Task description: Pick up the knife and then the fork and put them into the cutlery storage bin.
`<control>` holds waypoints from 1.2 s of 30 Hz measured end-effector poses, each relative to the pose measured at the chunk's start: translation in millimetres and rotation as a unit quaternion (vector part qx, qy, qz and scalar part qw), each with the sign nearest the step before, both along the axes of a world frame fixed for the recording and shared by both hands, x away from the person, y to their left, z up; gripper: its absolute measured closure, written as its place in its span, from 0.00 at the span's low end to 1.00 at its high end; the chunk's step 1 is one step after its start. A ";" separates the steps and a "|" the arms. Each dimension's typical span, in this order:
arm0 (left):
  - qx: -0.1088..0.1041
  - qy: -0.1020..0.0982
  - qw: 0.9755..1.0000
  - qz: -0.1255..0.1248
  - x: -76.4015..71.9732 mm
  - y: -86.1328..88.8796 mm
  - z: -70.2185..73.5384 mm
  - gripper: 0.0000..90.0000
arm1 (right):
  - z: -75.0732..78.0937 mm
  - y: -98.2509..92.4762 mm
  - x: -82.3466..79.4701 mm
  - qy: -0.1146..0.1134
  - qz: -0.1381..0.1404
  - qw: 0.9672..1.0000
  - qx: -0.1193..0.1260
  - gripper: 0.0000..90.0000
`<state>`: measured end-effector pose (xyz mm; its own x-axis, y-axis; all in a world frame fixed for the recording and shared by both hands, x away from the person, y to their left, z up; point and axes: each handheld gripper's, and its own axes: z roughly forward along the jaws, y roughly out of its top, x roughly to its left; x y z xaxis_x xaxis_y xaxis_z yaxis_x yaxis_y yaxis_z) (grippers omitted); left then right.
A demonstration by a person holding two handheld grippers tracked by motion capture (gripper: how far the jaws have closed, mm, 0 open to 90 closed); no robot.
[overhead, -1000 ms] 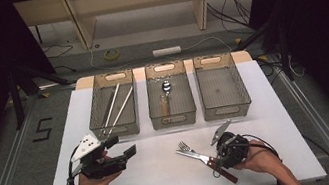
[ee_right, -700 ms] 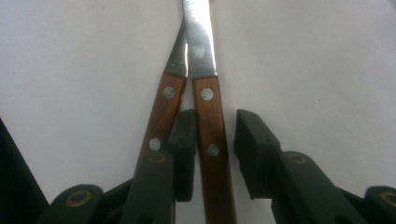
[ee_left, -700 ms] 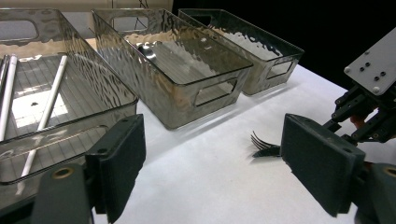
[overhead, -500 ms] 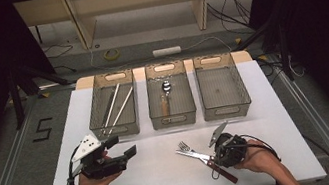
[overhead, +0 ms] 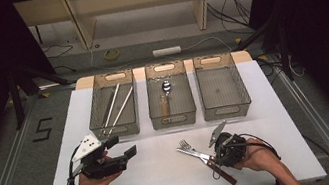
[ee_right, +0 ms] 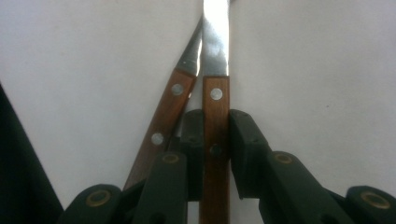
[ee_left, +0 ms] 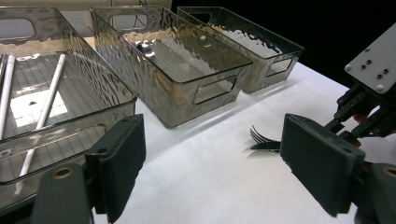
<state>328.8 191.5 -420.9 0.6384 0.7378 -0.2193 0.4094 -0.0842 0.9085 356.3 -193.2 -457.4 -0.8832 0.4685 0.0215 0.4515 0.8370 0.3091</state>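
Bright overhead light on the white table (overhead: 284, 153), dark surroundings; the right gripper view is softly blurred.

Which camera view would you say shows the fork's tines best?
The high view: the fork lies whole on the table, tines clear. The left gripper view catches the tines small, past a jaw. The right gripper view gives just wooden handles.
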 end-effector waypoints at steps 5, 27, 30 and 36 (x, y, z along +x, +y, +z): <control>0.000 -0.001 1.000 0.001 0.1 0.9 0.1 0.25 | 4.0 -3.5 0.5 -0.001 0.000 1.000 0.010 0.86; -0.017 -0.006 1.000 0.010 3.3 7.3 0.4 0.24 | 31.6 -29.9 20.8 -0.008 -0.053 0.990 0.132 0.86; -0.018 -0.006 1.000 0.012 4.2 8.4 0.2 0.24 | 36.3 -33.3 27.1 -0.010 -0.060 0.987 0.148 0.86; -0.018 -0.006 1.000 0.015 5.6 9.1 0.0 0.24 | 44.4 -36.2 36.9 -0.016 -0.068 0.984 0.167 0.86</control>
